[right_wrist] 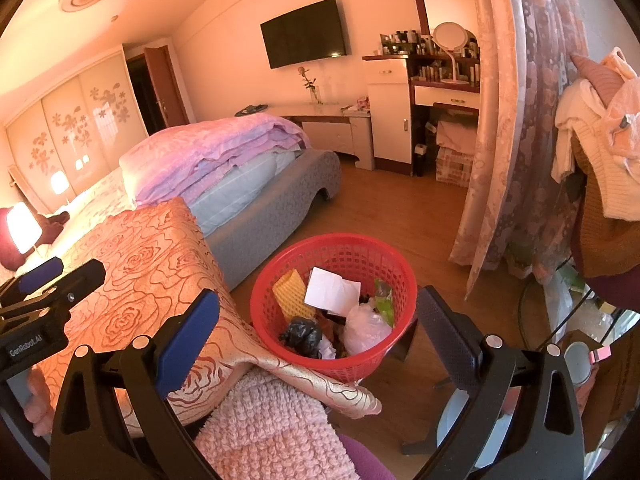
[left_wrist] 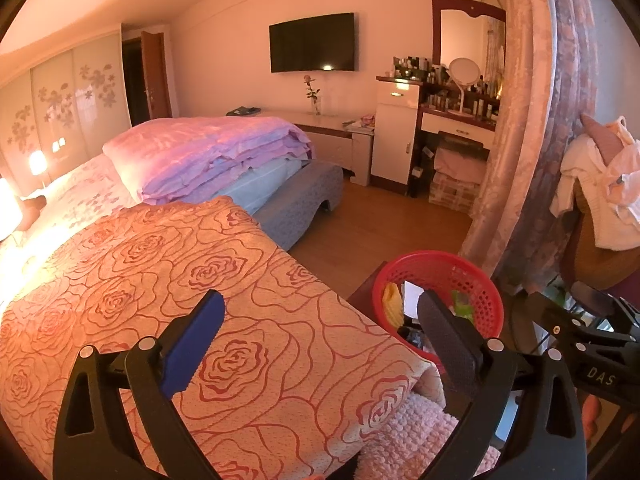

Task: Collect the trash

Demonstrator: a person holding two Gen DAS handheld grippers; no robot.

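Left wrist view: the left gripper [left_wrist: 320, 320] hangs with fingers spread and empty over a rose-patterned orange woven bedspread [left_wrist: 160, 280]; its right finger partly hides a round red plastic mesh basket [left_wrist: 476, 284] beside the bed.

Right wrist view: the right gripper [right_wrist: 318, 314], fingers released, frames the upright basket [right_wrist: 340, 256] holding white crumpled paper [right_wrist: 332, 290], a yellow waffle-textured sponge [right_wrist: 292, 290] and a black bag [right_wrist: 300, 336]. Fuzzy pink towel [right_wrist: 272, 432] lies below.

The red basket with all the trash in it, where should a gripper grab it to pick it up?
Probably by the rim of the red basket, from above on the open floor side. The wall flares outward and is too wide to span, the rim is thin, and the rose bedspread crowds its left side. The right gripper is open.
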